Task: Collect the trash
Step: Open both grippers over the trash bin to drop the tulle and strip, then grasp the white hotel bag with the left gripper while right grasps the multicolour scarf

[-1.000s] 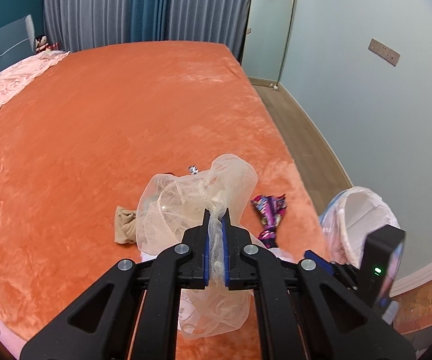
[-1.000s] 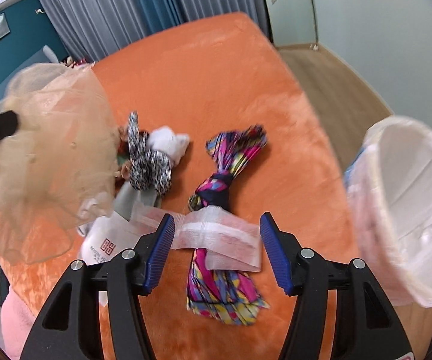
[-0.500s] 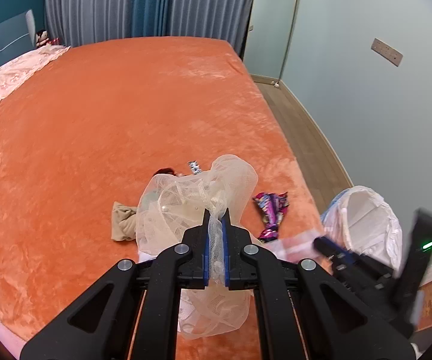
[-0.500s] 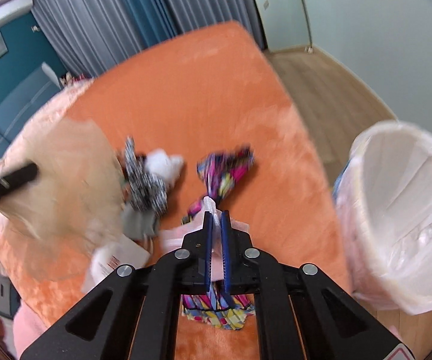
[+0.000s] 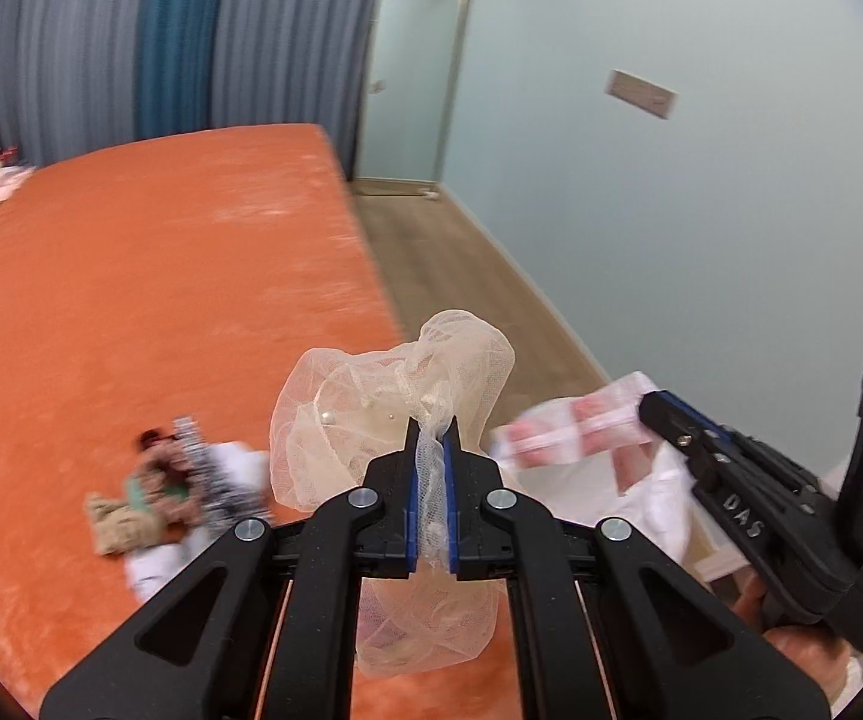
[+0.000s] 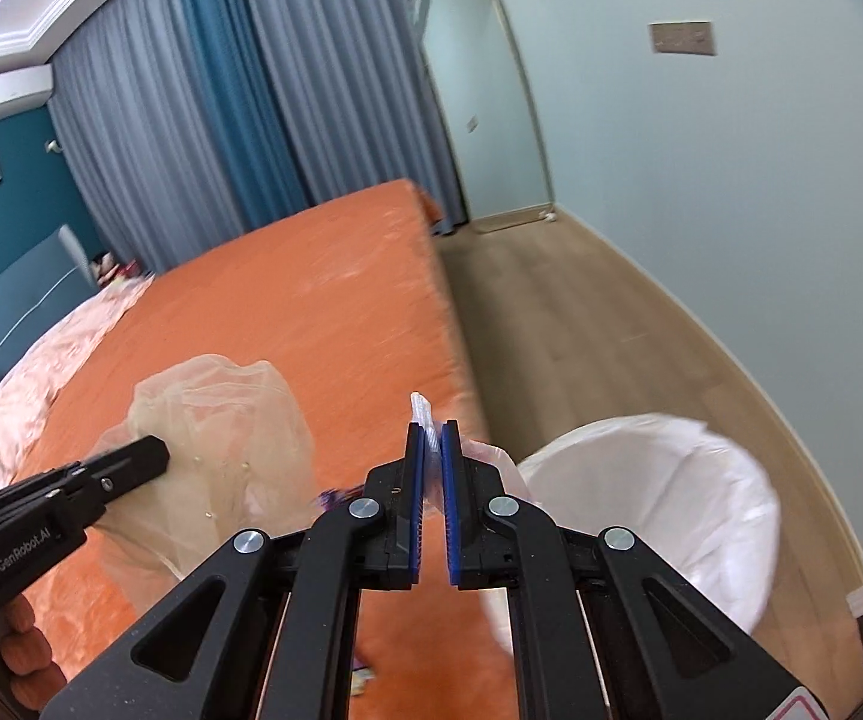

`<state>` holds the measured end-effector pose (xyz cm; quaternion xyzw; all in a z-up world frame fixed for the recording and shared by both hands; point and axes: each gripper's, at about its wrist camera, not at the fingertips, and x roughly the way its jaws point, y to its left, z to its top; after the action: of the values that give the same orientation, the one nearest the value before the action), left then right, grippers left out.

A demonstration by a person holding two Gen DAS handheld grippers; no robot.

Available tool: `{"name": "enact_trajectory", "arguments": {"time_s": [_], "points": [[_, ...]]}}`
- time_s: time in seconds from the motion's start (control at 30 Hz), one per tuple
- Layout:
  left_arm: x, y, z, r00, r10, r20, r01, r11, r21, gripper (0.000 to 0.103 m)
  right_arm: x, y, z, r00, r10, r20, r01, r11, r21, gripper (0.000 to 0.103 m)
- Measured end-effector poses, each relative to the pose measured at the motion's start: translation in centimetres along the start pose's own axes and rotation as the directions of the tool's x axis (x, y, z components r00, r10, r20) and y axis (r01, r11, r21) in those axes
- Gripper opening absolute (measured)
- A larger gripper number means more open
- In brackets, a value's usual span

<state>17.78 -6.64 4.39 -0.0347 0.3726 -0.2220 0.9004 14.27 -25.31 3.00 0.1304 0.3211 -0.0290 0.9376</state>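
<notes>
My left gripper (image 5: 431, 438) is shut on a bundle of beige netting (image 5: 371, 414), held up above the orange bed (image 5: 131, 300). The same netting (image 6: 221, 432) hangs from the left gripper (image 6: 155, 456) at the left of the right wrist view. My right gripper (image 6: 432, 429) is shut on a clear plastic wrapper with pink print (image 6: 420, 405); in the left wrist view that wrapper (image 5: 575, 429) sticks out of the right gripper (image 5: 647, 411), above a white-lined trash bin (image 5: 653, 498). The bin (image 6: 653, 504) stands on the floor beside the bed, lower right of my right gripper.
A small heap of crumpled scraps (image 5: 173, 492), one black-and-white patterned, lies on the bed near its front edge. A strip of wooden floor (image 6: 581, 324) runs between the bed and the pale wall. Curtains (image 6: 221, 120) hang behind the bed. Pink bedding (image 6: 41, 372) lies at the left.
My right gripper closed on the plastic wrapper and lifted it off the bed toward the bin. My left gripper rose and swung right, still holding the netting.
</notes>
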Motion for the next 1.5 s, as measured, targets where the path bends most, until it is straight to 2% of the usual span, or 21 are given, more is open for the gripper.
{"name": "enact_trajectory", "arguments": {"time_s": [0.13,0.3,0.33,0.4,0.43,0.47,0.53,0.77,1.07,1.27,1.37,1.5], "points": [[1.7,-3.6,0.8,0.998,-0.069,-0.006,0.069,0.997,0.037,0.006,-0.8,-3.0,0.6,0.999,-0.044,0.009,0.044,0.999,0.022,0.006],[4.2,-7.1,1.2,0.992,-0.119,-0.031,0.121,0.991,0.059,0.008,-1.1,-5.4,0.9,0.996,-0.084,0.006,0.084,0.996,0.04,0.007],[4.6,-7.7,1.3,0.992,-0.124,-0.029,0.126,0.99,0.064,0.012,-1.0,-5.5,0.7,0.996,-0.092,0.003,0.092,0.995,0.04,0.011],[5.3,-8.7,1.5,0.994,-0.107,-0.024,0.109,0.991,0.074,0.034,-1.0,-6.2,0.7,0.993,-0.122,0.0,0.122,0.992,0.044,0.013],[5.5,-9.0,1.4,0.995,-0.101,-0.02,0.102,0.992,0.075,0.05,-1.0,-6.4,0.6,0.992,-0.129,-0.002,0.129,0.99,0.047,0.013],[5.6,-9.3,1.4,0.996,-0.094,-0.01,0.094,0.993,0.074,0.056,-1.1,-6.7,0.6,0.99,-0.138,-0.004,0.138,0.989,0.053,0.015],[5.6,-9.5,1.1,0.996,-0.091,-0.006,0.091,0.993,0.075,0.061,-1.4,-7.4,0.5,0.988,-0.155,-0.004,0.155,0.986,0.066,0.027],[5.5,-9.8,1.0,0.997,-0.08,-0.016,0.081,0.993,0.085,0.062,-2.6,-7.3,0.4,0.984,-0.179,0.022,0.177,0.981,0.08,0.049],[2.7,-6.1,-0.1,1.0,-0.03,0.002,0.03,1.0,0.009,0.07,-3.4,-3.7,-0.3,0.987,-0.157,0.024,0.156,0.987,0.041,0.058],[0.8,-1.7,-1.5,0.999,0.037,-0.008,-0.037,0.998,-0.041,0.071,-2.9,-0.1,-1.5,0.993,-0.117,0.002,0.117,0.993,0.0,0.065],[-0.3,1.3,-2.6,0.997,0.07,-0.024,-0.071,0.994,-0.087,0.076,-2.5,2.1,-2.3,0.995,-0.096,-0.013,0.096,0.995,-0.019,0.069],[-1.4,4.9,-4.0,0.993,0.115,-0.038,-0.119,0.985,-0.129,0.076,-1.7,5.2,-3.9,0.997,-0.068,-0.045,0.066,0.997,-0.048,0.072]]}}
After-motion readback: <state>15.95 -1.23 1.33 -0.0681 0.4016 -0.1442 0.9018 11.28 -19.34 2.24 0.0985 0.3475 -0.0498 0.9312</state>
